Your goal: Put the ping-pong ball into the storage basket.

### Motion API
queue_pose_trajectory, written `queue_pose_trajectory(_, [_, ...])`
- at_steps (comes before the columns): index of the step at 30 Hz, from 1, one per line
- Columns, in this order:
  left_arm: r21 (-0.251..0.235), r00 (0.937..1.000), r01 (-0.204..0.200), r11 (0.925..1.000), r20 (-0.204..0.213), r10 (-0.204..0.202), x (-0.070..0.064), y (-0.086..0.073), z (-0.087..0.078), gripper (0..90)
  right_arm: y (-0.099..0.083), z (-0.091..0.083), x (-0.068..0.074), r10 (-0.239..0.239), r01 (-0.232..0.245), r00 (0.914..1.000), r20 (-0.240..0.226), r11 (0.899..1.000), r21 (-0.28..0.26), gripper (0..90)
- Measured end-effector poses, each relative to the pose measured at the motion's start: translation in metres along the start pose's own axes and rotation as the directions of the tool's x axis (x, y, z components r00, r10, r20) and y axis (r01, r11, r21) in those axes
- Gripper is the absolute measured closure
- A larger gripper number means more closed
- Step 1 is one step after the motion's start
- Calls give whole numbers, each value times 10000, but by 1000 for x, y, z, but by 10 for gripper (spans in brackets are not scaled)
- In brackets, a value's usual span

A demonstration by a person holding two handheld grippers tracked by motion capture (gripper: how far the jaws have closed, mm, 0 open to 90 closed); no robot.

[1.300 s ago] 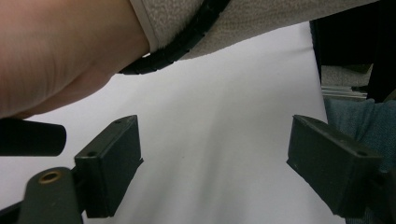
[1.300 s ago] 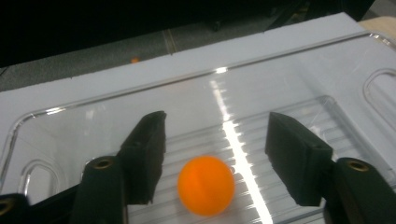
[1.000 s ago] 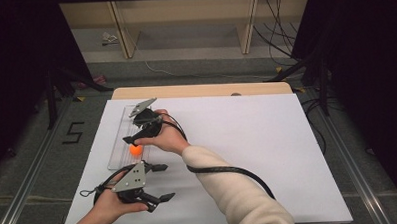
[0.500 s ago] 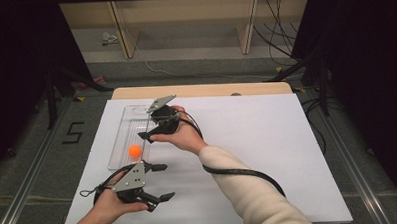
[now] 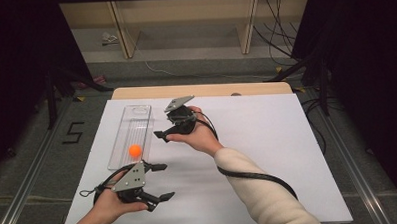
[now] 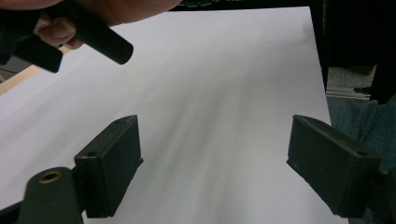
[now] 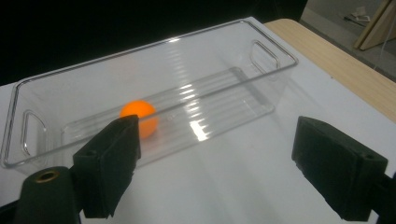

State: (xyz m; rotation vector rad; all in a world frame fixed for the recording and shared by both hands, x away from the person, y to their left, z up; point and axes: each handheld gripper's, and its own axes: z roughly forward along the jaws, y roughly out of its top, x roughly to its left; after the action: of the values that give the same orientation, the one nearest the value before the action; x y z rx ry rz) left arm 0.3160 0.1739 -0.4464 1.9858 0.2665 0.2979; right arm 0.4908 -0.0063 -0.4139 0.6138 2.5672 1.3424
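One orange ball (image 5: 135,150), round and glossy, lies inside one clear tray (image 5: 131,117), left of the right gripper (image 7: 215,158). Both the right and left gripper (image 5: 156,182) are released, holding nothing.

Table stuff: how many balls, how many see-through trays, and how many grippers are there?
Orange ball: 1
Clear plastic tray: 1
Grippers: 2, the left gripper and the right gripper
Total: 4

A white sheet (image 5: 268,154) covers the wooden table (image 5: 201,90); cables (image 5: 284,39) lie behind.
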Motion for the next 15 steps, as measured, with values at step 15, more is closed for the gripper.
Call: queue_pose_trajectory(15, [12,10000,14,10000,-35,-14,0,0,0,169,-27,-33,-12,285,-287,9987,418,9996,41,164])
